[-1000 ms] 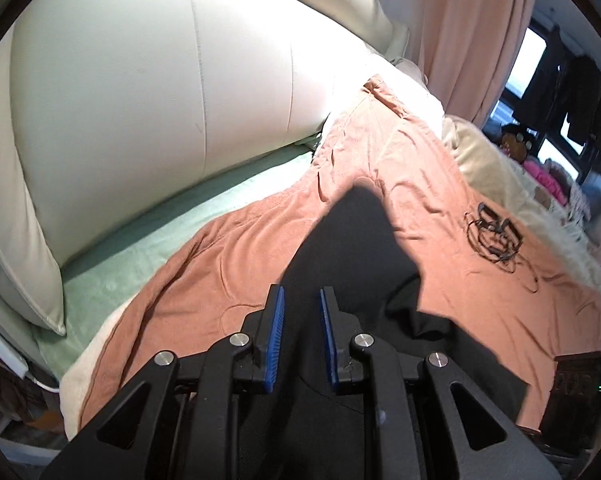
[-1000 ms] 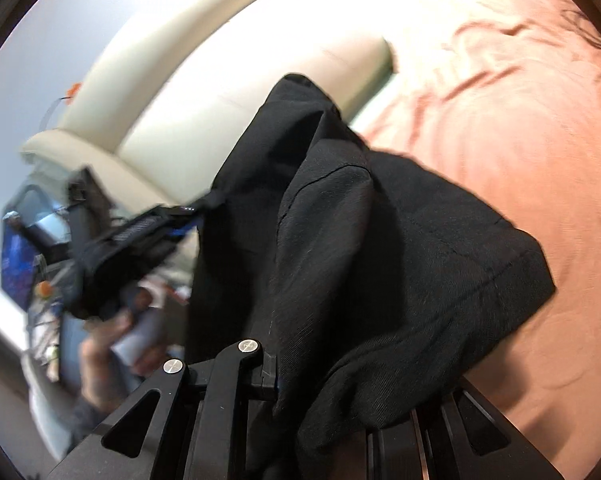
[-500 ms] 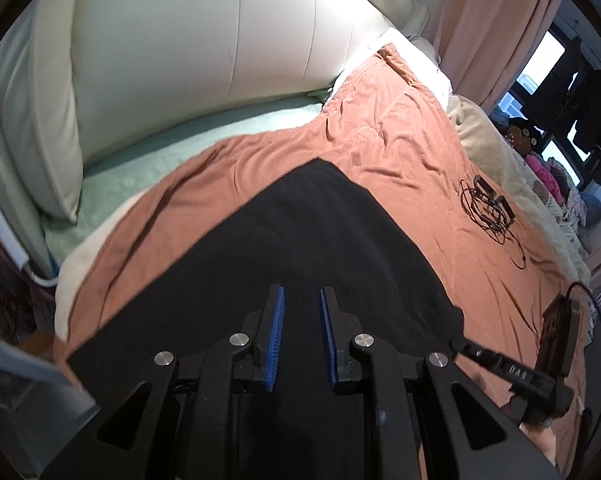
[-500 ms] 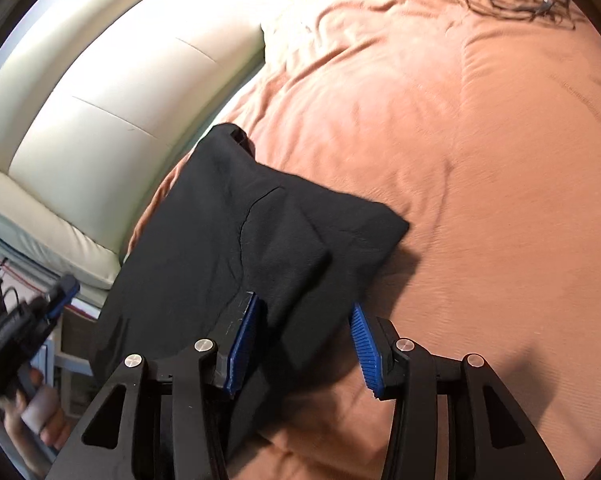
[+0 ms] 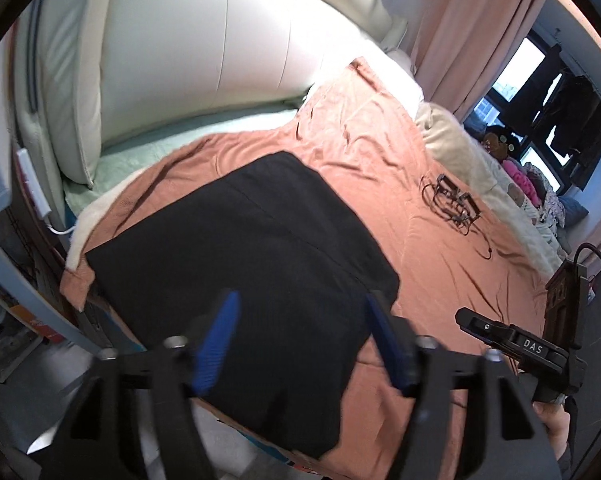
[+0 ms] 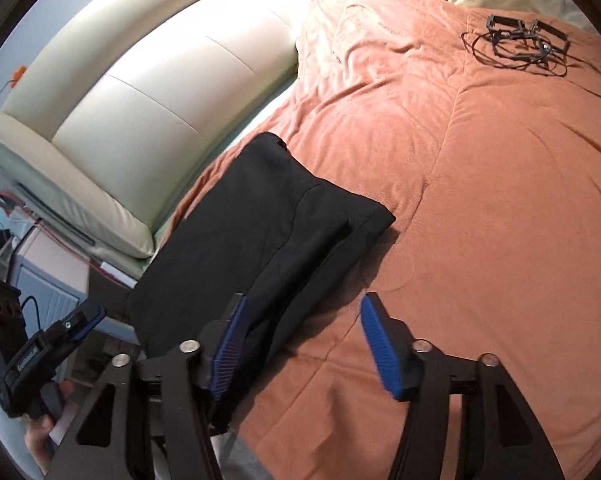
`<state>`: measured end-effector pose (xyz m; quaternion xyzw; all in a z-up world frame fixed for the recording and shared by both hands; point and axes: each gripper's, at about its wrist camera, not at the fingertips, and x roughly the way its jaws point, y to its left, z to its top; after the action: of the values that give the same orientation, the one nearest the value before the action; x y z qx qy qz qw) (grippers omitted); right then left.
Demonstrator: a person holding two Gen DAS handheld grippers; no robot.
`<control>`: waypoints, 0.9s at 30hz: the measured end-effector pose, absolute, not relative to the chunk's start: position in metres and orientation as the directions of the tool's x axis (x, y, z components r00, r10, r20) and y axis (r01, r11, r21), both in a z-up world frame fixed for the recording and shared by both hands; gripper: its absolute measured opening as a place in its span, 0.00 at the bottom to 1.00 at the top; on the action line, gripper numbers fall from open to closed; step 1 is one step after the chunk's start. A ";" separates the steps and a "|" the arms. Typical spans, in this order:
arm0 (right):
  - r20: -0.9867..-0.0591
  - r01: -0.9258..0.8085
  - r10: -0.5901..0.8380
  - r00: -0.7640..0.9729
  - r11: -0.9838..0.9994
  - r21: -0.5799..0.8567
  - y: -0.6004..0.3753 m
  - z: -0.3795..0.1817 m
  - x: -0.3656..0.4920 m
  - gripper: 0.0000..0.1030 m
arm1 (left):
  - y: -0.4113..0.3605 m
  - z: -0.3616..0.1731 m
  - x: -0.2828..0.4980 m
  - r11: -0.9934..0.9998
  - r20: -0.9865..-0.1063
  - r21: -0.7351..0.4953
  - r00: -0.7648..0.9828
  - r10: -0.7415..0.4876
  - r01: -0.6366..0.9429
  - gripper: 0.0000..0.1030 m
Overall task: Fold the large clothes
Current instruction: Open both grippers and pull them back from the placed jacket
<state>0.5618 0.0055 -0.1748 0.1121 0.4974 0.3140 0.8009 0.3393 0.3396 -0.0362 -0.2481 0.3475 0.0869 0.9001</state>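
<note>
A black garment (image 5: 244, 256) lies folded flat on the orange blanket (image 5: 432, 248) near the bed's near corner. It shows again as a folded black garment (image 6: 260, 240) in the right wrist view. My left gripper (image 5: 304, 328) hovers above its near edge, jaws opening, pads off the cloth. My right gripper (image 6: 304, 332) hangs over the garment's near right edge and the blanket (image 6: 480, 184); its jaws are opening too and grip nothing. Each gripper appears in the other's view, held in a hand.
A cream padded headboard (image 5: 204, 52) rises behind the bed, with a green sheet (image 5: 188, 140) below it. A tangle of black cables and frames (image 6: 516, 40) lies far out on the blanket. Pink curtains (image 5: 480, 28) and a window stand at the far right.
Both grippers let go of the black garment and opened. It went from hanging bunched in the air to lying folded flat on the blanket. Both hands drew back from it.
</note>
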 end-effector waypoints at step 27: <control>-0.676 -0.451 0.540 0.502 0.830 0.327 -0.181 -0.069 0.418 1.00 | 0.153 0.034 0.209 0.933 -0.562 -0.278 0.826 0.036 -0.229 0.99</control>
<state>0.4181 -0.1808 -0.0691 0.0540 0.4084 0.2865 0.8650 0.2094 0.1533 0.0340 -0.1691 0.2860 0.0706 0.9405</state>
